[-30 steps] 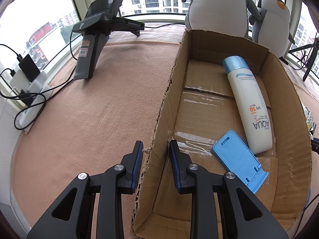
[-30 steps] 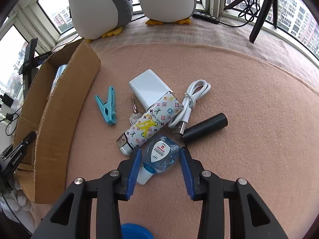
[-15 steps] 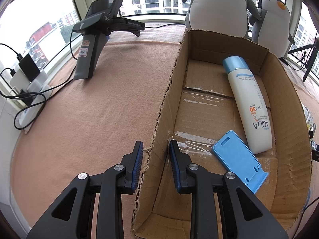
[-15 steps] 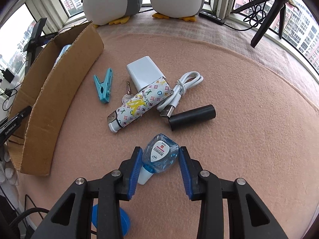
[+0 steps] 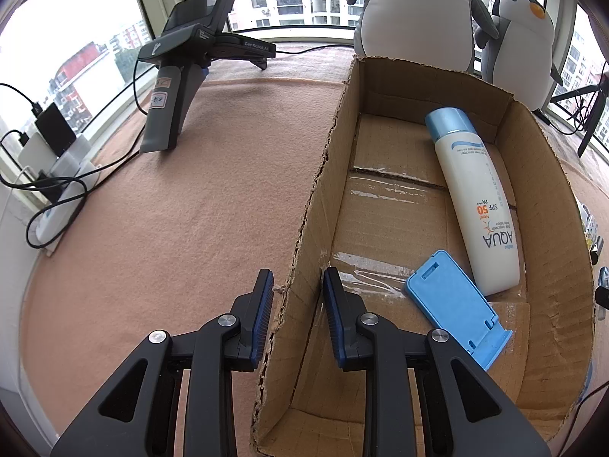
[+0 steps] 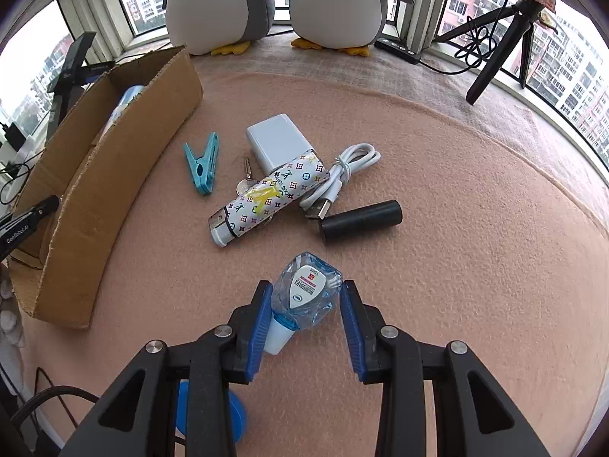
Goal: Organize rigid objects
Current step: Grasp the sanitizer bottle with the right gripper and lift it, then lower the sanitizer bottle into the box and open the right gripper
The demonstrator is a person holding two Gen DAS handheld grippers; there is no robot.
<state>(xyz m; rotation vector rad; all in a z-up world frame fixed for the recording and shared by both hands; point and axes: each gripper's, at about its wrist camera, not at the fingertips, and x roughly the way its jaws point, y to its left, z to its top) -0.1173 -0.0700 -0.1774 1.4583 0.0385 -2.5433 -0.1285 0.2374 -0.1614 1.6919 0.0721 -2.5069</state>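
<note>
The task is judged to be in its early part. Two items are already stowed in the open brown cardboard box: a white sunscreen bottle with a light-blue cap, laid along the box floor beside the right wall, and a flat light-blue plastic phone stand, laid at the bottle's base toward the near end of the box. The left wall of the box is clamped by the left gripper, whose jaws are closed on the cardboard edge near the near-left corner, so the box is held steady. A small clear-blue eye-drop bottle with a white cap is held between the jaws of the right gripper, which are partly closed around it above the pink felt table cover; the bottle appears lifted clear of the cover and is not yet in the box. Left to be stowed, in a cluster near the middle of the table: a teal plastic clothes peg, a white rectangular charger block, a white patterned cylindrical lighter, a coiled white USB cable, a matte black cylinder and a small metal key, partly hidden under the lighter.
</note>
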